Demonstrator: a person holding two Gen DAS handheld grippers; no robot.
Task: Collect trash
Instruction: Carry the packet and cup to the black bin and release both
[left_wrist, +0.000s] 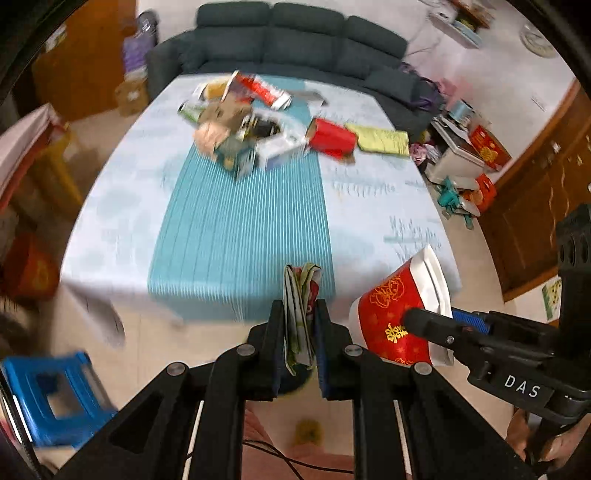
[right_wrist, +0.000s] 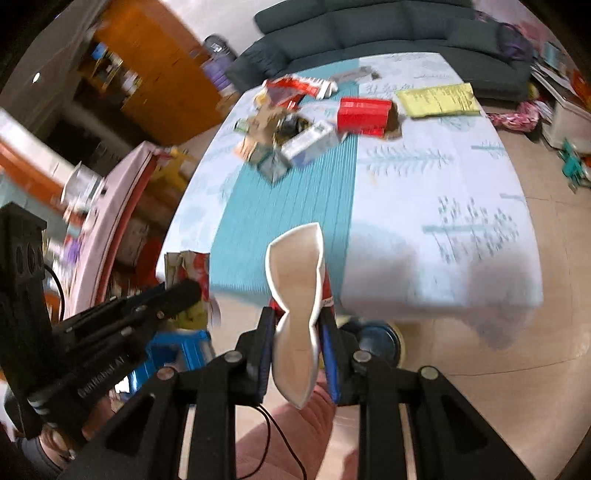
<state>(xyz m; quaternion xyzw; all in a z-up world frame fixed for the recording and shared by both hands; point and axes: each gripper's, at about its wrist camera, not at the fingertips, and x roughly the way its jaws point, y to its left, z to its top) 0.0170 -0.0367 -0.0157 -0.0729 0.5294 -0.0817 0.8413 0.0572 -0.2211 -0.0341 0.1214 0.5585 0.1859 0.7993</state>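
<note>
My left gripper (left_wrist: 300, 314) is shut on a folded printed wrapper (left_wrist: 300, 295), held off the near edge of the table (left_wrist: 369, 206). It also shows in the right wrist view (right_wrist: 188, 269). My right gripper (right_wrist: 297, 317) is shut on a squashed red and white paper cup (right_wrist: 295, 295), which also shows in the left wrist view (left_wrist: 400, 317). A pile of trash (left_wrist: 240, 125) lies at the far end of the table: boxes, wrappers, a red box (left_wrist: 330, 138) and a yellow sheet (left_wrist: 382, 139).
A dark sofa (left_wrist: 295, 40) stands behind the table. A blue plastic stool (left_wrist: 51, 398) is on the floor at the left. A round blue object (right_wrist: 376, 339) sits on the floor under the table's near edge. Clutter and boxes (left_wrist: 469, 155) lie at the right.
</note>
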